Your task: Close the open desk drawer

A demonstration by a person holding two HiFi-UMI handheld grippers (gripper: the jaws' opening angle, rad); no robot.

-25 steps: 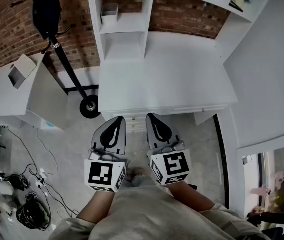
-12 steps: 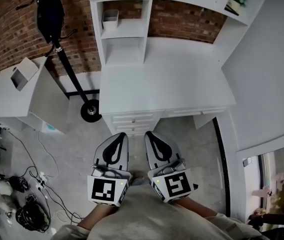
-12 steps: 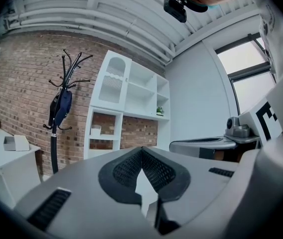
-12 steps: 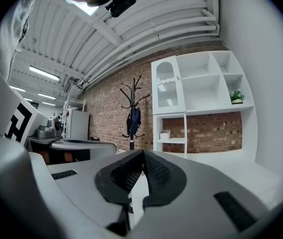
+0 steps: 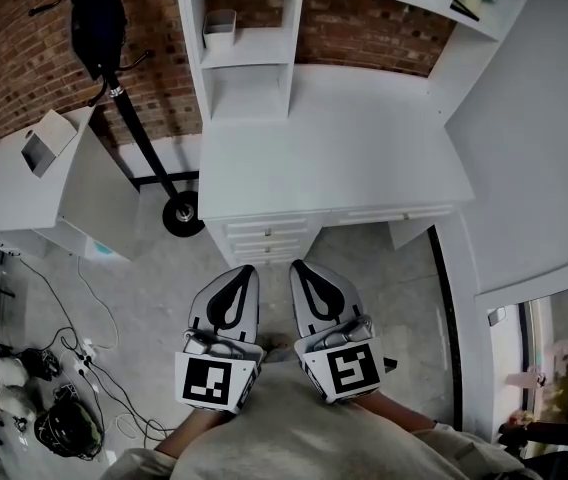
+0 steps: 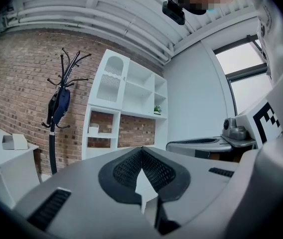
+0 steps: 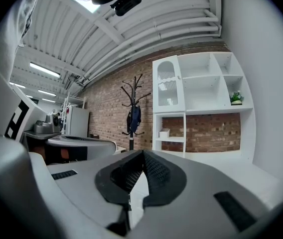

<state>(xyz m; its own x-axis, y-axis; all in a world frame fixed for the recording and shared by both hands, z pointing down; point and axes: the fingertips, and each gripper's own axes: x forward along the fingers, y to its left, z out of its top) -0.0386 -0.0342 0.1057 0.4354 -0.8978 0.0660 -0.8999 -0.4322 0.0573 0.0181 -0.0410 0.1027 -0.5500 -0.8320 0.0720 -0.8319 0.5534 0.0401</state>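
The white desk (image 5: 334, 168) has a stack of small drawers (image 5: 264, 238) under its front left edge; their fronts look flush with each other and with the desk's front. My left gripper (image 5: 242, 270) and right gripper (image 5: 297, 266) are held side by side over the floor, a short way in front of those drawers and touching nothing. Both point level at the desk. In the left gripper view the left gripper (image 6: 141, 149) has its pads meeting at the tip, with nothing between them. The right gripper (image 7: 142, 152) is shut and empty in the same way.
A white shelf unit (image 5: 249, 58) with a small container (image 5: 220, 26) stands on the desk's back. A coat stand (image 5: 99, 28) with a round base (image 5: 180, 213) is to the left, beside a white side table (image 5: 24, 183). Cables (image 5: 64, 388) lie on the floor at the left.
Both grippers have drawn back from the desk's front towards the person, side by side. The drawer fronts that they covered a second ago now show.
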